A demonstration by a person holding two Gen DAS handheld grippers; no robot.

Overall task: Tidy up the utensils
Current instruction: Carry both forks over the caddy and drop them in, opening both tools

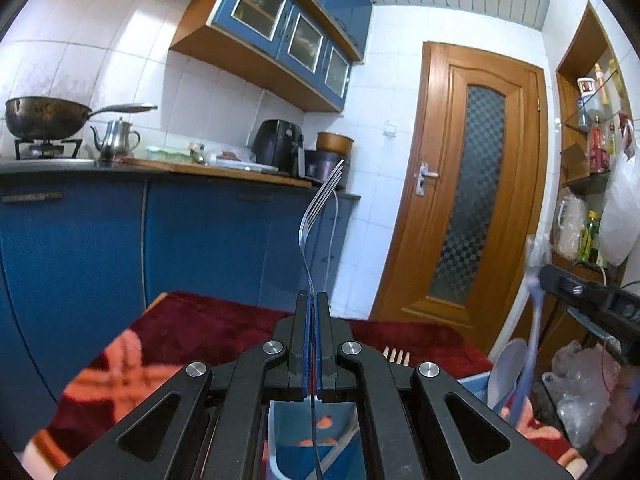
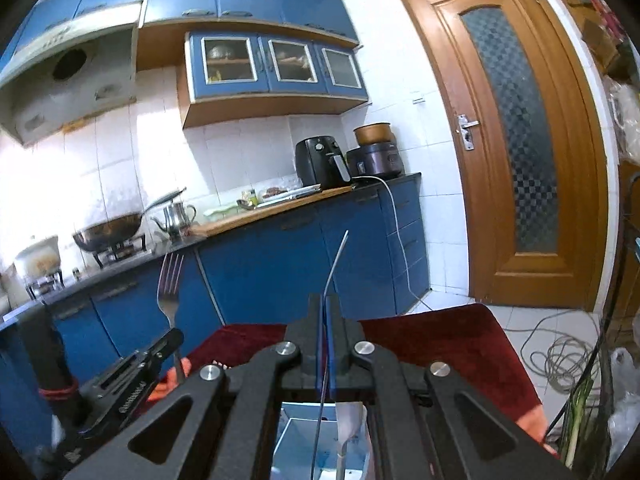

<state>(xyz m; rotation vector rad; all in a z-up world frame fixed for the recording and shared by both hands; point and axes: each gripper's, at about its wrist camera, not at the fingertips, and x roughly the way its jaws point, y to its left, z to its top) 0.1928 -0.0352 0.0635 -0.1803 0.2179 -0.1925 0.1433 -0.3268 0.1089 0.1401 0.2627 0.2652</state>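
- The left gripper (image 1: 311, 300) is clamped on the handle of a metal fork (image 1: 320, 208), tines up and lifted above the table.
- The right gripper (image 2: 325, 308) is clamped on a thin metal utensil (image 2: 335, 260) seen edge-on; I cannot tell which kind it is.
- Below both sits a light blue container (image 2: 304, 436), with a white spoon (image 1: 506, 372) at its right side and another fork's tines (image 1: 396, 356) showing behind the left gripper.
- Judging from this, sorting is midway: two pieces are in the air and still need placing, and some already lie by the container.
- The table wears a dark red cloth (image 1: 224, 320) with orange patterning.
- Around it is a kitchen: blue cabinets (image 2: 280, 256), white tiles, a wok (image 1: 44, 116), a kettle (image 1: 114, 140), an air fryer (image 2: 322, 162) and a wooden door (image 1: 468, 184).
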